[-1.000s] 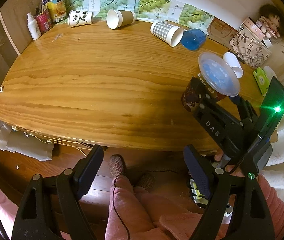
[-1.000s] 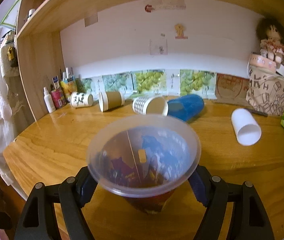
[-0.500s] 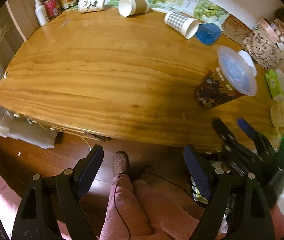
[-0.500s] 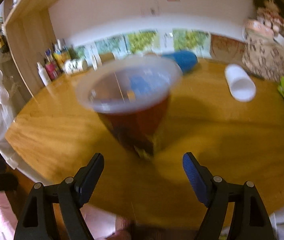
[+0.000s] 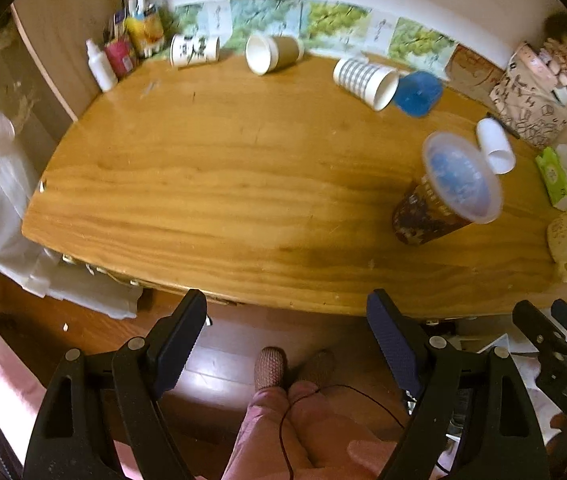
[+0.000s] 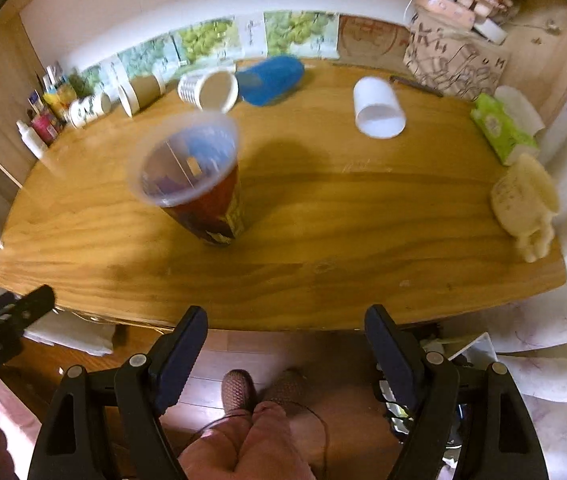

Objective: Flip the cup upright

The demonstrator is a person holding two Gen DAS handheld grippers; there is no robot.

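Observation:
A clear plastic cup with a dark printed sleeve [image 5: 439, 204] stands upright on the wooden table [image 5: 219, 184], mouth up; it also shows in the right wrist view [image 6: 199, 188]. My left gripper [image 5: 287, 344] is open and empty, held off the table's front edge above the floor. My right gripper [image 6: 285, 352] is open and empty, also back past the front edge, well short of the cup. The right gripper also shows at the lower right of the left wrist view [image 5: 555, 344].
Several cups lie on their sides at the back: a panda cup [image 5: 193, 50], a brown cup [image 5: 271, 54], a checked cup [image 5: 365, 78], a blue cup [image 5: 419, 92], a white cup [image 5: 495, 146]. Bottles [image 5: 123, 56] stand back left; a tissue pack [image 6: 501, 130] and patterned box [image 6: 451, 66] sit right.
My right gripper has opened, let go of the upright cup and drawn back past the table's front edge. My left gripper stayed open and shifted slightly.

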